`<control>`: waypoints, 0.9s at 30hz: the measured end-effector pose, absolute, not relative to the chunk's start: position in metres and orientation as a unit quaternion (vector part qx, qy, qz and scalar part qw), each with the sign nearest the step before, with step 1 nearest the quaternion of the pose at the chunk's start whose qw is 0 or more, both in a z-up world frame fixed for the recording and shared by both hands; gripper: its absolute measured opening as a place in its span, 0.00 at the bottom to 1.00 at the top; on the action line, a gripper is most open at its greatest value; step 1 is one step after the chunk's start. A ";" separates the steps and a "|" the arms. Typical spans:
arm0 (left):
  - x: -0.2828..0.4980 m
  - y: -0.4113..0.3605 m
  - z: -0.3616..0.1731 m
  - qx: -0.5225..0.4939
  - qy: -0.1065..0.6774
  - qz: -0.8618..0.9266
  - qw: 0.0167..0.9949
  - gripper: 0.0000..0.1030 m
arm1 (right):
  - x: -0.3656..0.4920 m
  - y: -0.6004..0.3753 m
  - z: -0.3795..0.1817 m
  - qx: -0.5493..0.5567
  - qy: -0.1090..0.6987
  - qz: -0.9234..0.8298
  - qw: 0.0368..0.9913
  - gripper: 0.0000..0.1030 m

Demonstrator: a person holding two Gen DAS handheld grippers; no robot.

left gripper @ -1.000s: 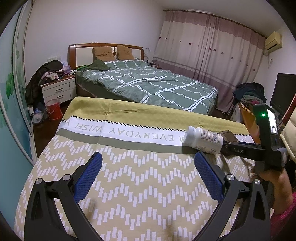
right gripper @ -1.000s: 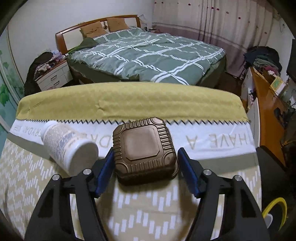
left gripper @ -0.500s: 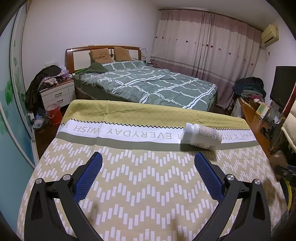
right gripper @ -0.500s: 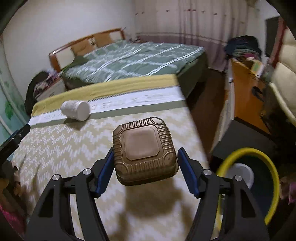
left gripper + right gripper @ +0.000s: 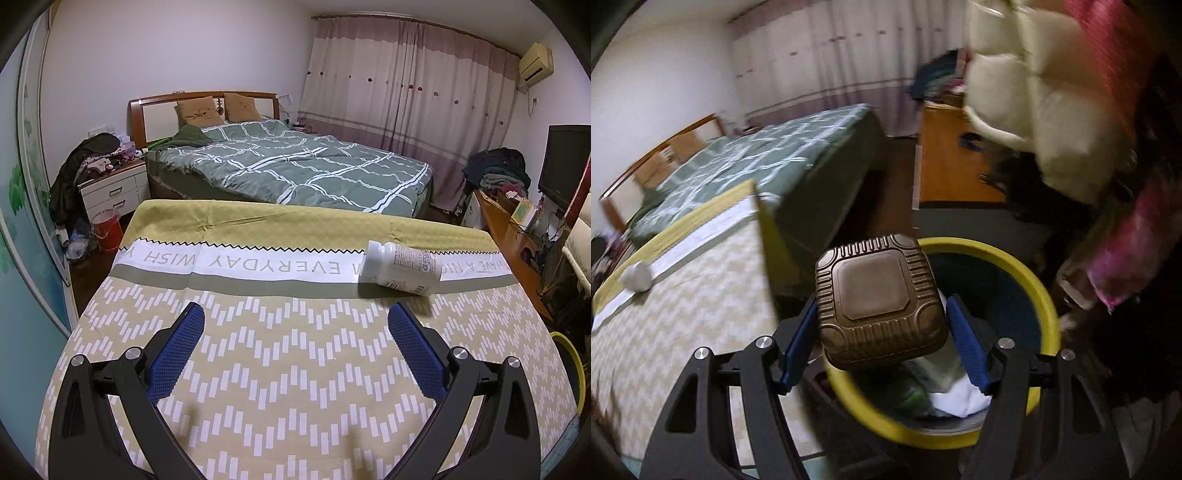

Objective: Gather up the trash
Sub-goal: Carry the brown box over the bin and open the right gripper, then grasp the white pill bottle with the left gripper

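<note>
My right gripper is shut on a brown ribbed plastic box and holds it in the air over the near rim of a yellow-rimmed trash bin on the floor. The bin holds white and green trash. A white pill bottle lies on its side on the table's patterned cloth, far right; it is a small blurred shape in the right wrist view. My left gripper is open and empty above the cloth, nearer than the bottle and left of it.
The table's right edge is just left of the bin, whose rim shows at far right in the left wrist view. A green-quilted bed lies beyond the table. An orange cabinet and a cream padded jacket stand behind the bin.
My right gripper has lifted the brown box off the table and swung it right, over the bin. The left gripper has stayed open, its view tilting slightly.
</note>
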State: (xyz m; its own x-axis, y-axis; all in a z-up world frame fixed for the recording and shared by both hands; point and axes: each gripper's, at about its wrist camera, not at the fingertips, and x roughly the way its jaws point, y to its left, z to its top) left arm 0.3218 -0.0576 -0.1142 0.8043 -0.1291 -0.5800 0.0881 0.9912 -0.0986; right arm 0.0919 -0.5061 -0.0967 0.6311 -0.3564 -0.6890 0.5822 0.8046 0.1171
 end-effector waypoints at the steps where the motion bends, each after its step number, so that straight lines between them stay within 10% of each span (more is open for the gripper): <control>1: 0.322 -0.057 -0.114 -0.034 0.308 -0.057 0.949 0.95 | 0.090 -0.512 -0.098 0.172 0.336 -0.275 0.884 0.63; 27: 0.313 -0.078 -0.112 0.004 0.305 -0.092 0.948 0.95 | 0.085 -0.532 -0.105 0.186 0.329 -0.349 0.857 0.76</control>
State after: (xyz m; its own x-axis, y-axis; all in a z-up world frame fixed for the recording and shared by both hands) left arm 0.3130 -0.0778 -0.1123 0.7976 -0.1709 -0.5785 0.1763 0.9832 -0.0473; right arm 0.0850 -0.5322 -0.1049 0.5394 -0.4764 -0.6943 0.7212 0.6870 0.0889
